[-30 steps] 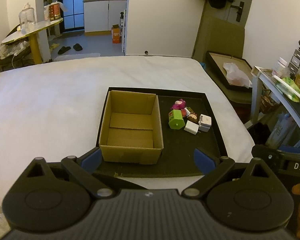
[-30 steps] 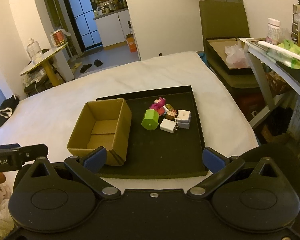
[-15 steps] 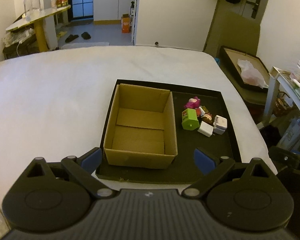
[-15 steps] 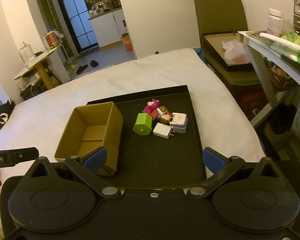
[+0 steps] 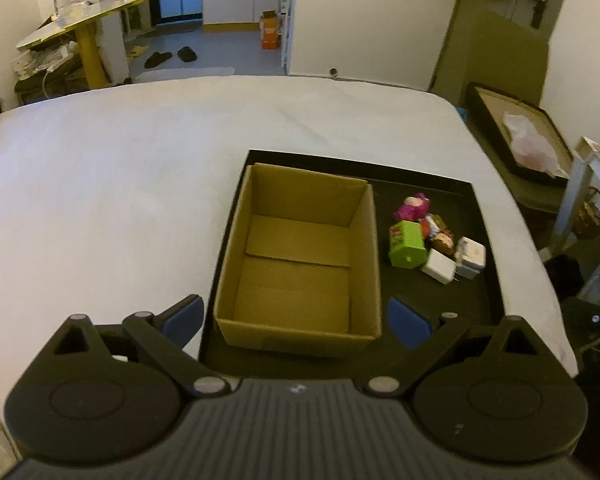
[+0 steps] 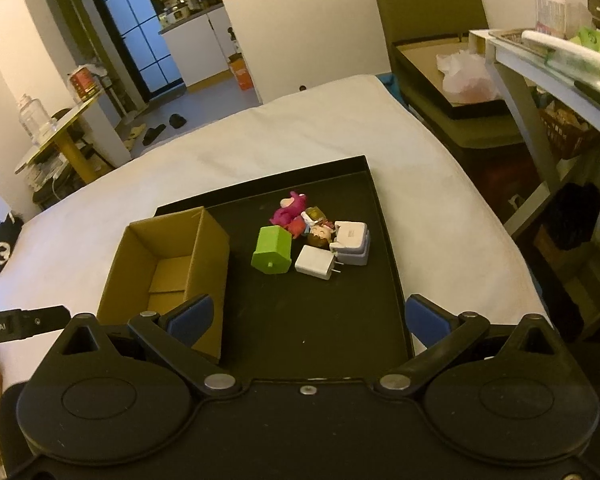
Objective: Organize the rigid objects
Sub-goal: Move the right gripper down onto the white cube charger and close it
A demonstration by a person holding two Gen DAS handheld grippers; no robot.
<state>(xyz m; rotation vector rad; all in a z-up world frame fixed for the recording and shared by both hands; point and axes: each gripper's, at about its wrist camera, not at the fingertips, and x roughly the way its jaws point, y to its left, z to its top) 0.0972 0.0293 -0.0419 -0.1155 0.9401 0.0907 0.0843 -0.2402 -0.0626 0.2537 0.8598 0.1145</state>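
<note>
Two hand-held grippers hang over a white-covered bed. The left gripper (image 5: 294, 318) has its blue-padded fingers spread wide and holds nothing; the near wall of an open cardboard box (image 5: 300, 264) shows between them. The right gripper (image 6: 308, 320), equally wide open and empty, is poised over the bare near floor of a black tray (image 6: 320, 320).

In the right wrist view the box stands at about 10 o'clock on the tray, upright with nothing inside. At 12 o'clock lies a tight cluster of small items: a green block (image 6: 273, 250) nearest the box, a white plug adapter (image 6: 316, 262) just beside it, a pale grey charger cube (image 6: 352, 242) at the cluster's right edge, a small doll head (image 6: 320, 234), and a pink plush figure (image 6: 290, 210) farthest back. Beyond the bed, a doorway opens onto a kitchen.
</note>
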